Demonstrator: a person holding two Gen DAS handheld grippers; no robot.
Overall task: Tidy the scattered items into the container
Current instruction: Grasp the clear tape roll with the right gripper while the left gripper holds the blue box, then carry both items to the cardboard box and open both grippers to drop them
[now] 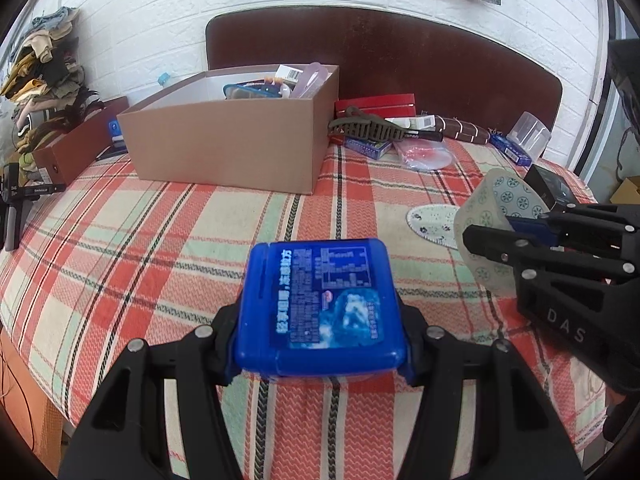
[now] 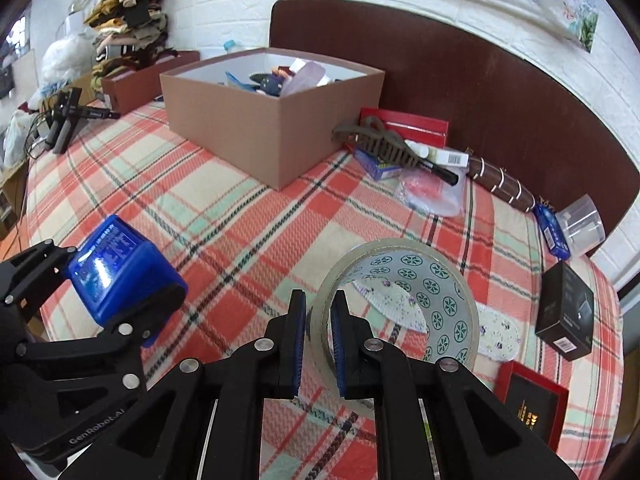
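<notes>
Across the wide bare plaid tablecloth (image 2: 248,216) mid-frame, we see the open brown cardboard box (image 2: 256,120) upper centre, our right gripper (image 2: 319,312) pinching the clear tape roll's (image 2: 440,288) wall, our left gripper (image 1: 320,316) clamping the blue plastic case (image 1: 320,304) lower centre.

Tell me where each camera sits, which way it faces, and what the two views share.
Left wrist: on the left tongs, facing along them over the plaid bed to the cardboard box; they clamp a blue case; right tongs show at right.
Right wrist: on the right tongs, facing the same way; they pinch a tape roll; left tongs show at left.
Shared: box, case, tape, hair claw.
</notes>
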